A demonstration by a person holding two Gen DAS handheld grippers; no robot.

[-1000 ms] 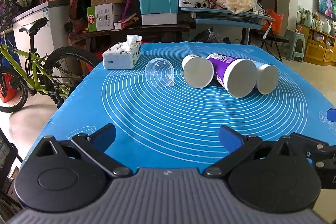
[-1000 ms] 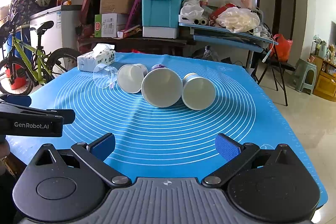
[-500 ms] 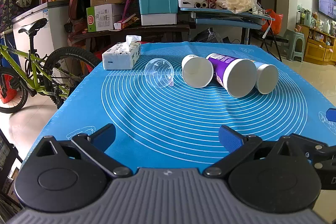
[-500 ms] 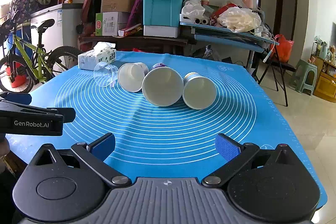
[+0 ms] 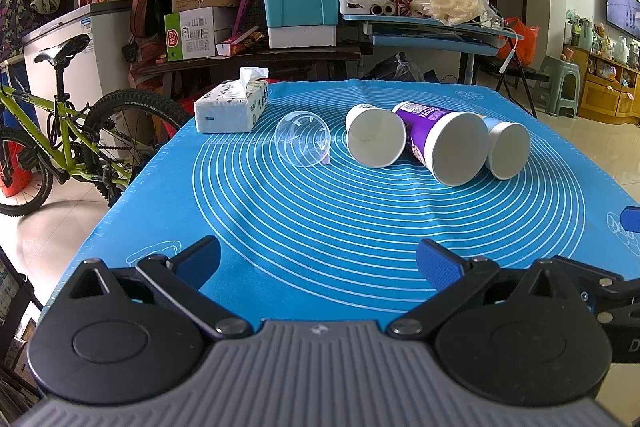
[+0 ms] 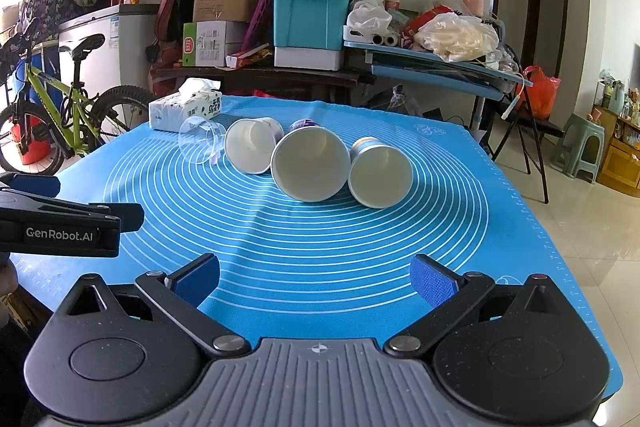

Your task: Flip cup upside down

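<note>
Cups: four lie on their sides in a row mid-mat: clear cup, white cup, purple cup, striped cup.
Left tongs: apart, empty, well short of the cups.
Right tongs: apart, empty.
Change: almost none in the last second; perhaps a slight drift.
Meaning: flipping not yet begun.

Four cups are lying on their sides: one clear plastic cup, one white paper cup, one purple cup and one blue-banded cup. One tissue pack is sitting beside them.
</note>
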